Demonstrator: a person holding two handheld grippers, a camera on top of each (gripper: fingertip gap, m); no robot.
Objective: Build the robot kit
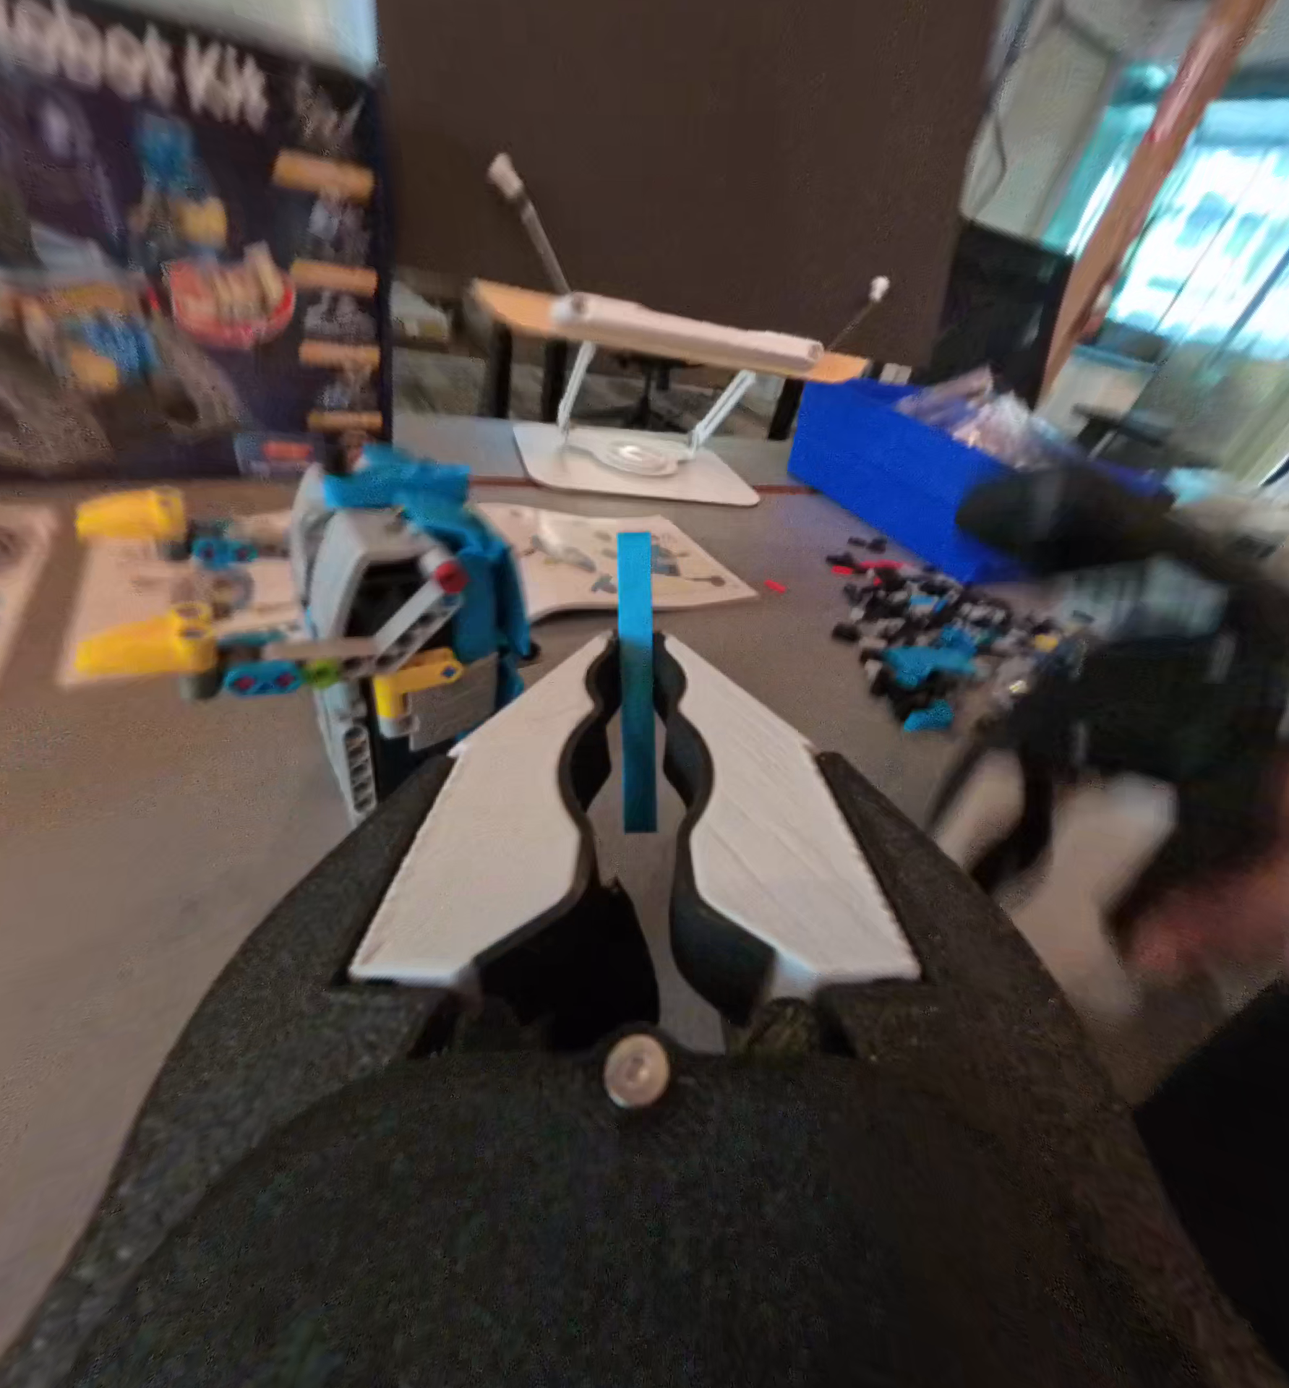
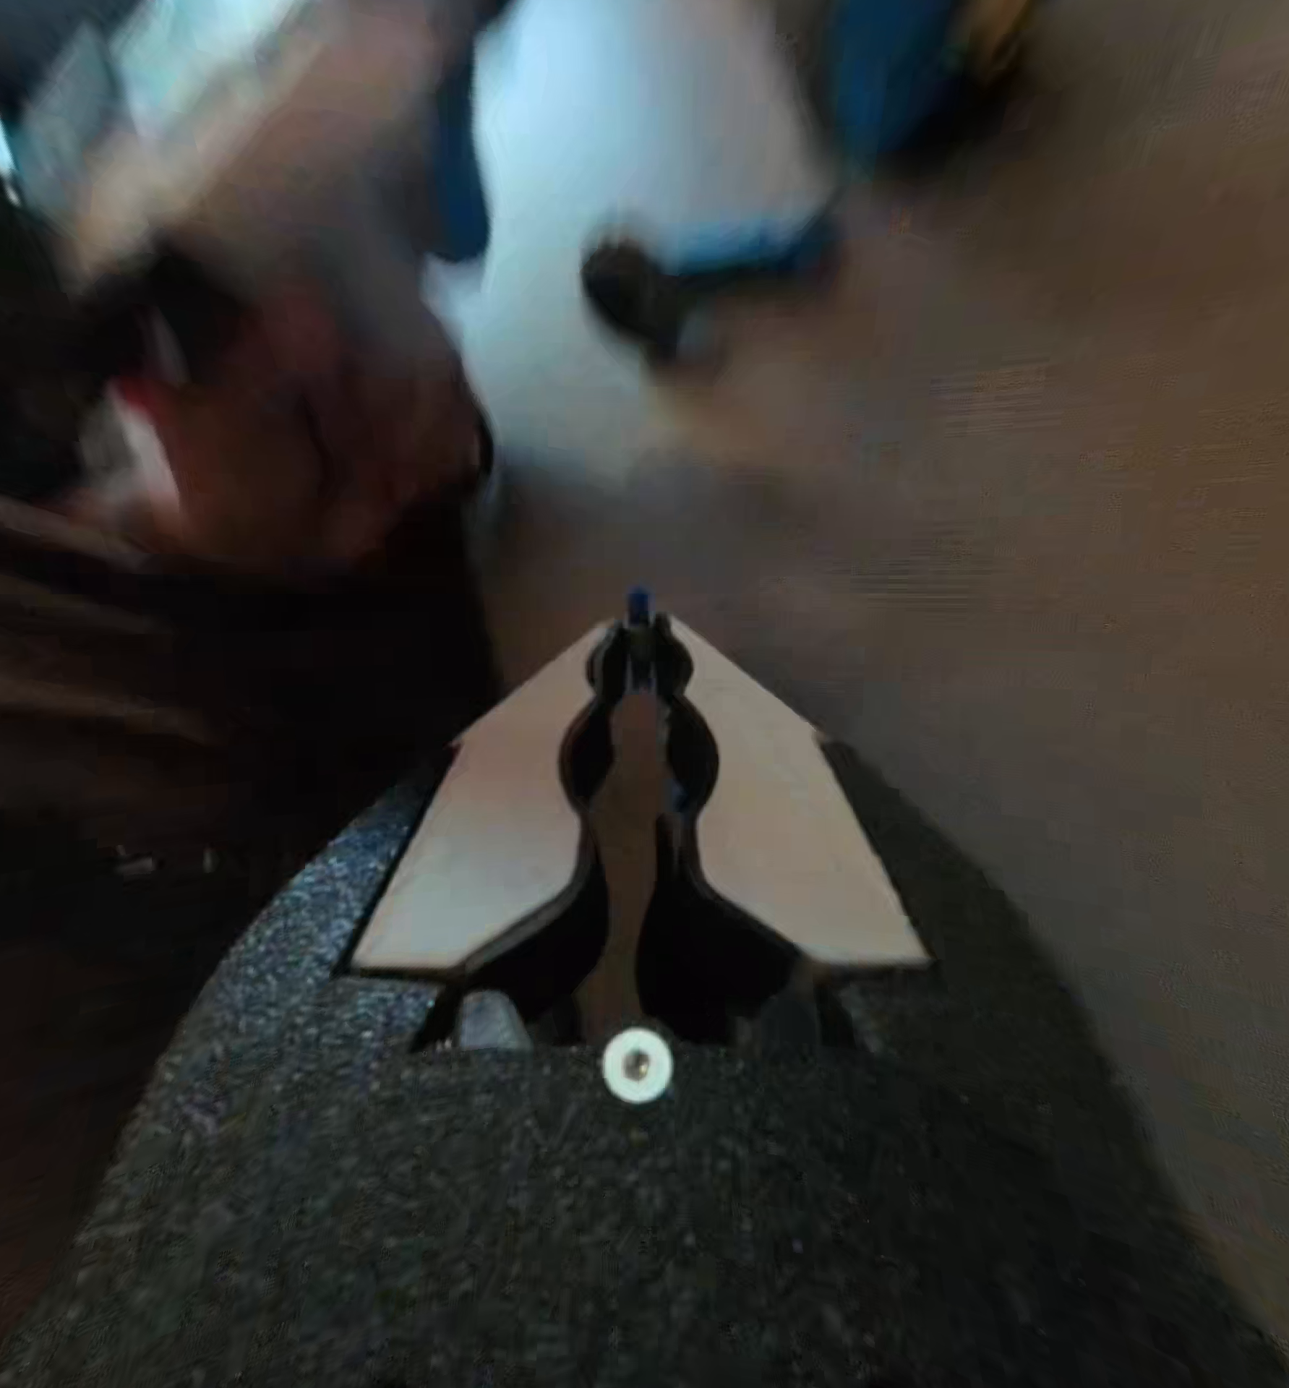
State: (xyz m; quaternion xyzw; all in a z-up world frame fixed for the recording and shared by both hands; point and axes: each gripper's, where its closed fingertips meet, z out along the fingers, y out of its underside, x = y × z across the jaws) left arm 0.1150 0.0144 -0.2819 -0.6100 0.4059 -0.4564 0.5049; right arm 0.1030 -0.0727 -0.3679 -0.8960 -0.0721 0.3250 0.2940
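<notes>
My left gripper (image 1: 637,638) is shut on a long flat blue beam (image 1: 635,601) that stands upright between its white fingers (image 1: 521,789), above the grey table (image 1: 138,826). Just left of it stands a part-built toy robot (image 1: 401,623) of grey, blue and yellow pieces. My right gripper (image 2: 639,617) is shut on a small dark blue piece (image 2: 636,601) that pokes out at the tips. The right wrist view is badly blurred. It shows a hand (image 2: 288,420) at the left and a white and blue shape (image 2: 626,188) ahead.
A pile of small black, blue and red parts (image 1: 926,638) lies at the right. An open instruction booklet (image 1: 671,578) lies behind the beam. A blue bin (image 1: 889,466) with plastic bags, a white stand (image 1: 641,466) and the kit's box (image 1: 160,263) stand at the back.
</notes>
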